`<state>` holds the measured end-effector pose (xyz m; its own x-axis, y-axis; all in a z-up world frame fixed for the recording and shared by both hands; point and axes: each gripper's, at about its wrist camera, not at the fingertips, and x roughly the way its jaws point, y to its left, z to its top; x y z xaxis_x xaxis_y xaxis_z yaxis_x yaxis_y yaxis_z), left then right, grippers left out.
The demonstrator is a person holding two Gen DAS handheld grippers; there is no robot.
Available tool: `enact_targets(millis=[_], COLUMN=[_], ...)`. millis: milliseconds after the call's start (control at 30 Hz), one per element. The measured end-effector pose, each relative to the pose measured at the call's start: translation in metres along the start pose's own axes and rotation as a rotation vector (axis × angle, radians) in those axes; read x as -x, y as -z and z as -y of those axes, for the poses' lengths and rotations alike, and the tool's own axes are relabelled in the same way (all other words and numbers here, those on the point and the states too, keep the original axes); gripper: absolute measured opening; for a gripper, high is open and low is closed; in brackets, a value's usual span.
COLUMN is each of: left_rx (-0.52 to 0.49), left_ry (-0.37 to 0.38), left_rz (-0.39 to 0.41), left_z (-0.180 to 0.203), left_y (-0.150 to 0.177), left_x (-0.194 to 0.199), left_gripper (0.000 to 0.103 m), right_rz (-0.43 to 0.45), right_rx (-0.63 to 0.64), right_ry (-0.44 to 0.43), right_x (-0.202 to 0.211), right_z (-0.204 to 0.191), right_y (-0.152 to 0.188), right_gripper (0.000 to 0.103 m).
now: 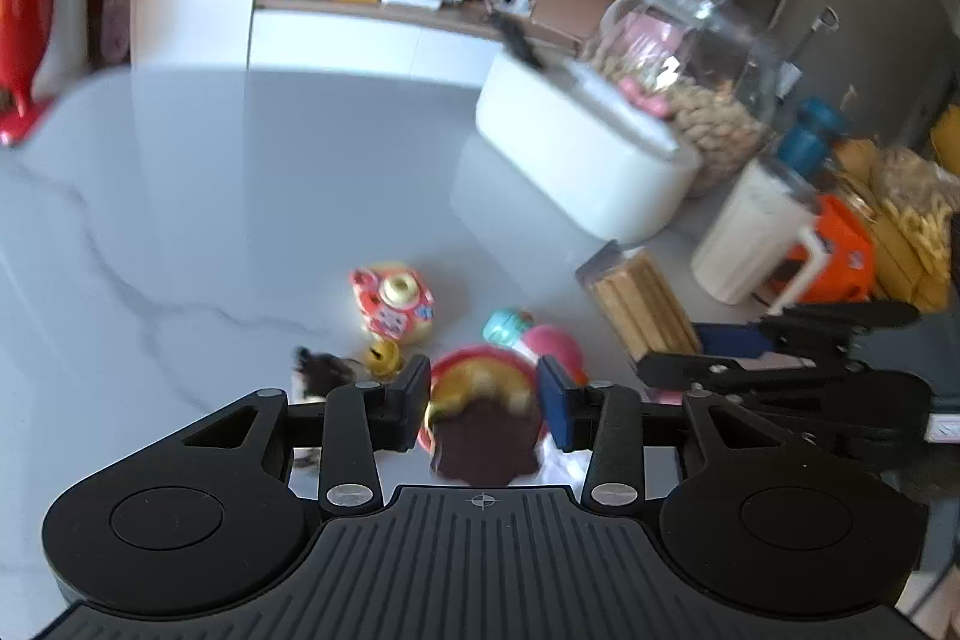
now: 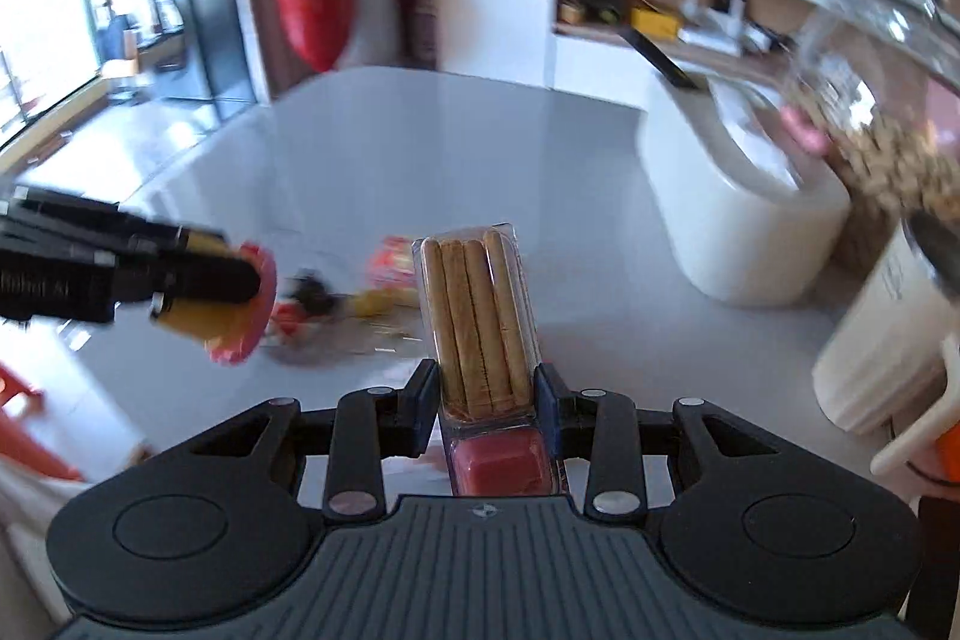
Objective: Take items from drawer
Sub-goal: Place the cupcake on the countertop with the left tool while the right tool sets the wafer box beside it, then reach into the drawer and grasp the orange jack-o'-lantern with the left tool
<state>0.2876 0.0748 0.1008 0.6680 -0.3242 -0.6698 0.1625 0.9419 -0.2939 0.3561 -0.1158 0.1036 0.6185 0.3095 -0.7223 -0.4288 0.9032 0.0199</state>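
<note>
My left gripper is shut on a small cup with a red rim, gold side and brown top, held above the white marble table. The right wrist view shows that cup lying sideways in the left gripper. My right gripper is shut on a clear pack of biscuit sticks with a red dip compartment. The pack also appears at the right of the left wrist view. On the table lie a red snack packet, a gold bell and a teal-and-pink item.
A white lidded box stands at the back right, with a glass jar of nuts behind it. A white jug and an orange object crowd the right edge. A small black thing lies by the bell.
</note>
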Motion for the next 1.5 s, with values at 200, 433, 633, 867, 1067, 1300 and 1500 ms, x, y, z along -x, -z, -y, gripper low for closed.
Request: enact_targets(millis=[200,433,633,867,1067,1300,1500], left_rx=[-0.061,-0.112,-0.227,-0.329,-0.429,-0.418,-0.416], left_ry=[-0.073,-0.099,-0.090,0.046,0.013,-0.057,-0.024], left_rz=[-0.028,0.113,0.169,0.031,-0.204,-0.356,-0.389], left_z=[0.000,0.004,0.024,0.052,0.062,0.049,0.047], left_y=[0.014,0.017,0.035,0.094,0.143,0.163,0.168], left_x=[-0.048,-0.022,0.022,0.047,0.017,-0.038,-0.060], left_gripper=[0.045,0.045,0.045,0.045,0.045,0.044,0.044], right_rz=[0.000,0.039,0.144,0.160,-0.053,-0.153,-0.211], right_rx=[-0.012,-0.007,0.025,0.141,0.158,0.196,0.100], right_ry=[0.039,0.046,0.107,0.079,-0.107,-0.129,-0.137], right_x=[-0.016,-0.020,0.020,0.059,0.054,0.032,0.022], right_z=[0.012,0.009,0.001,-0.020,-0.031,-0.039,-0.026], right_y=[0.026,0.044,0.052,0.088,0.136,0.167,0.166], right_gripper=[0.047,0.051,0.051,0.056,0.057,0.056,0.056])
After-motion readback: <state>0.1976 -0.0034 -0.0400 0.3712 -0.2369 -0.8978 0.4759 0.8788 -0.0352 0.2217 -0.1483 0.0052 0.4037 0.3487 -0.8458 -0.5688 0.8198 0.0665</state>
